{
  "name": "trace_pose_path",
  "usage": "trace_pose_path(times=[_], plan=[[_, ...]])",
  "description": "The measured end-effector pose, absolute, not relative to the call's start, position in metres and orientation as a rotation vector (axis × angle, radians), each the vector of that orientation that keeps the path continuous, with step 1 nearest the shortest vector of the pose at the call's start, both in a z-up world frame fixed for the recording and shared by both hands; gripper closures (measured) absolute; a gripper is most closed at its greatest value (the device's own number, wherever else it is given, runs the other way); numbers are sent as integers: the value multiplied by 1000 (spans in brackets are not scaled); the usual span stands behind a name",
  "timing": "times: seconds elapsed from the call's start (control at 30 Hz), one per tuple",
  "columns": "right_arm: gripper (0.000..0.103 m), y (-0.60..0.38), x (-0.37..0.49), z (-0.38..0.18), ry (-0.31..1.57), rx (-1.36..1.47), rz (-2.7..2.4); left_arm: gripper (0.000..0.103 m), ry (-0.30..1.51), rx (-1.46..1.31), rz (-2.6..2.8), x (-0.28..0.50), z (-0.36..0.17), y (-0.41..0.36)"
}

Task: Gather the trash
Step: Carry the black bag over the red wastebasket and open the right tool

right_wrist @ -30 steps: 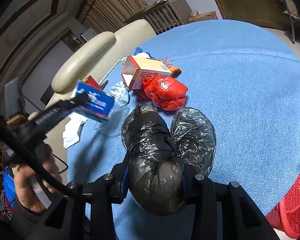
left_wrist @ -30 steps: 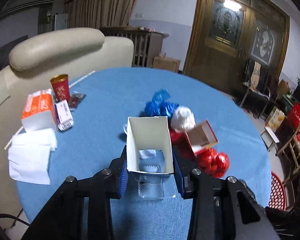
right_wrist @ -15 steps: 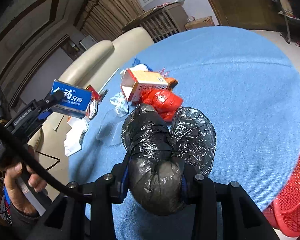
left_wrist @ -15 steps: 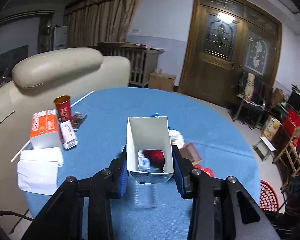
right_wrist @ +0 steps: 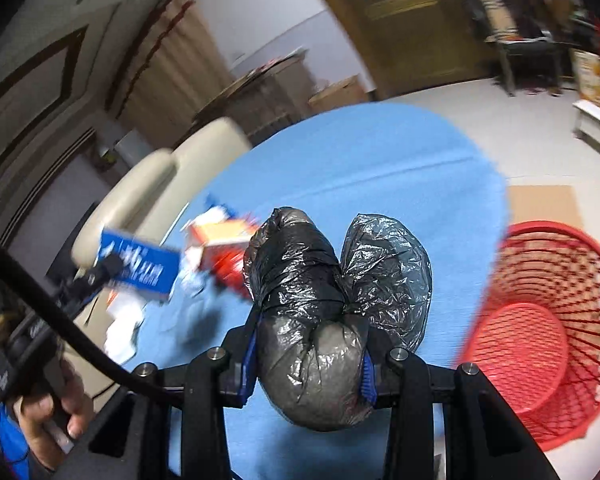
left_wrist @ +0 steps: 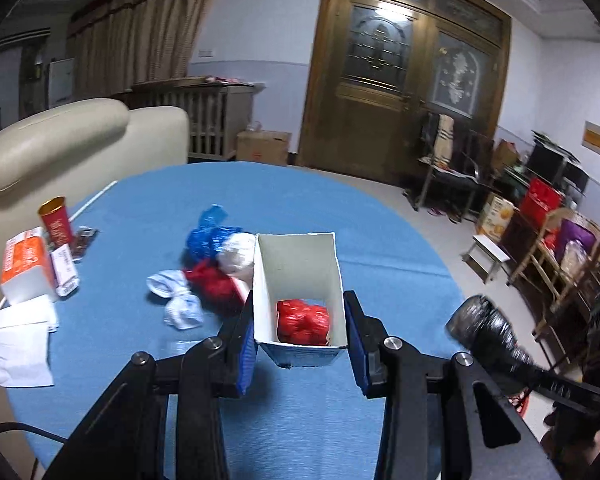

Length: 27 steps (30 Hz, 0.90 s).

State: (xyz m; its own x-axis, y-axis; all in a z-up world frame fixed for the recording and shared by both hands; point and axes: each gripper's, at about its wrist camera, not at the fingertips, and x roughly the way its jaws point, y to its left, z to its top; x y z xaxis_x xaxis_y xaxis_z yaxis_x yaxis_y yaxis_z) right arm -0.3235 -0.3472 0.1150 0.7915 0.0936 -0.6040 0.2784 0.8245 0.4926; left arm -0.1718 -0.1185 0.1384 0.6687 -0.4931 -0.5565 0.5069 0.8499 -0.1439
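Observation:
My left gripper (left_wrist: 300, 344) is shut on an open-ended blue and white carton (left_wrist: 300, 276), held above the blue table (left_wrist: 340, 216). Through the carton a red crumpled wrapper (left_wrist: 302, 320) shows. A pile of blue, white and red crumpled trash (left_wrist: 214, 258) lies on the table left of the carton. My right gripper (right_wrist: 306, 364) is shut on a knotted black plastic bag (right_wrist: 300, 280), over the table's right edge. The same bag (left_wrist: 484, 332) shows at the right of the left wrist view. The carton (right_wrist: 140, 268) appears blurred at the left of the right wrist view.
A red mesh basket (right_wrist: 548, 328) stands on the floor past the table's right edge. A red cup (left_wrist: 56, 220), an orange tissue box (left_wrist: 24, 264) and white napkins (left_wrist: 20, 340) sit at the table's left. A cream chair (left_wrist: 60, 140) stands behind them.
Both grippers have risen and swung to the right with their loads. The trash pile has slid left in both views, and the red basket has come fully into the right wrist view.

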Motion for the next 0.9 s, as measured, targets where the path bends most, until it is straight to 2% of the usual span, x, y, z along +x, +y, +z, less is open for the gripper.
trace_pose_path(times=[0.23, 0.5, 0.9], plan=[[61, -408, -373, 105, 615, 675, -324, 62, 627, 40, -662, -188, 141, -152], [61, -456, -412, 70, 656, 747, -486, 62, 633, 91, -788, -211, 141, -206], [60, -473, -408, 37, 716, 789, -519, 62, 664, 171, -925, -241, 132, -268]])
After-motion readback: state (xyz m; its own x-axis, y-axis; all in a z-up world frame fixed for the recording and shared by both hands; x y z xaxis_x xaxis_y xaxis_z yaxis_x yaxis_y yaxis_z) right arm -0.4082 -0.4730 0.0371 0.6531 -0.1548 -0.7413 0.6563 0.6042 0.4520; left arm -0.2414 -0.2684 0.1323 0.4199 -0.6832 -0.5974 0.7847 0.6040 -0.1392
